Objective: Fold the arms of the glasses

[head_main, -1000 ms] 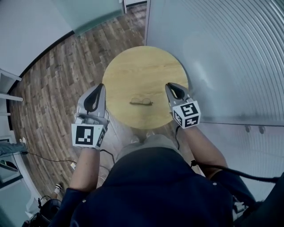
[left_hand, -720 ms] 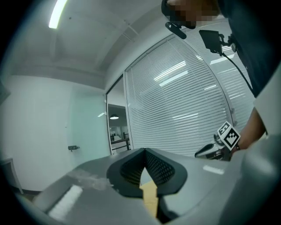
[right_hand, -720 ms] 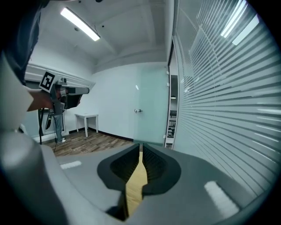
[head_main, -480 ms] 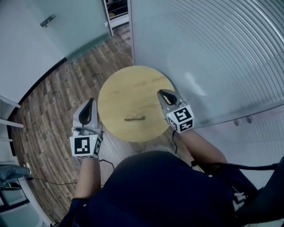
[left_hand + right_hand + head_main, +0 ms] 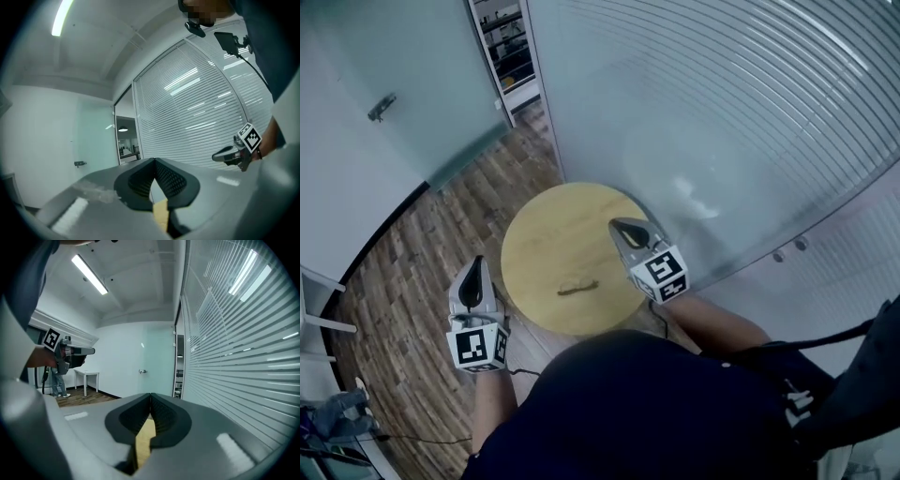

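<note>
1. Your left gripper (image 5: 473, 274) hangs just off the left edge of the counter (image 5: 539, 230), over the wooden floor (image 5: 403, 253). Its fingers are clenched tip to tip on nothing.
2. The glasses (image 5: 577, 286) lie on the counter near its front edge, between your two grippers and touched by neither. They read as a thin, compact shape, so the arms are probably folded already, though they are too small to be sure.
3. Your right gripper (image 5: 623, 228) hovers over the counter's right side, fingers likewise pressed together and empty. Likely little is left beyond checking the fold.
</note>
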Motion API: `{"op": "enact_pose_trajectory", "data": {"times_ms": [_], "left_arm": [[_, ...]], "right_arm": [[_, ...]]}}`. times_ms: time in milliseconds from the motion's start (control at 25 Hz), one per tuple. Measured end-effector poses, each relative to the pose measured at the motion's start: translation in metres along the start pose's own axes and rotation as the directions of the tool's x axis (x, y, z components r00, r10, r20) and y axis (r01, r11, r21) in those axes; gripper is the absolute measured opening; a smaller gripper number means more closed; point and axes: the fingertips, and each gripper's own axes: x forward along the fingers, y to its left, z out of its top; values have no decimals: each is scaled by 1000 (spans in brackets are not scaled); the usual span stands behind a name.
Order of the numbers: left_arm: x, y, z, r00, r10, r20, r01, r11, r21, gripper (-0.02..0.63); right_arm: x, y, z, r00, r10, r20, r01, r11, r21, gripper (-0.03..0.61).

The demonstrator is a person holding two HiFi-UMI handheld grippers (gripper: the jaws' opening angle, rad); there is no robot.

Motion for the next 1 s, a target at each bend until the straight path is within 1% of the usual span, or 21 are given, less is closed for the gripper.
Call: {"op": "enact_pose_trajectory", "data": {"times_ms": [160, 280, 400, 640, 720, 840, 1000], "left_arm": [[-1, 2, 3, 1000, 9, 22, -9, 1000, 1, 3], [-6, 5, 7, 999, 13, 33, -13, 1000, 0, 3], [-6, 7, 5, 999, 9, 36, -9, 1000, -4, 3], [-20, 7, 4, 1000, 1, 28, -1, 1000, -9, 3], [-18, 8, 2, 1000, -8, 24, 8, 1000, -14, 3], [-10, 9, -1, 999, -41, 22, 41, 999, 3, 3], [-14, 12, -10, 999, -45, 11, 45, 999, 2, 3]], "right_arm": [[-3, 4, 7, 1000, 11, 28, -11, 1000, -8, 9], [-6, 11, 13, 999, 26, 36, -25, 999, -32, 9], [-9, 14, 14, 999, 17, 38, -15, 999, -49, 9], [-18, 26, 16, 1000, 5, 30, -3, 999, -43, 9], [-18, 25, 15, 999, -12, 33, 13, 999, -34, 9], [-13, 21, 15, 998, -46, 51, 48, 998, -43, 9], [-13, 22, 10, 995, -73, 61, 76, 996, -54, 9]]}}
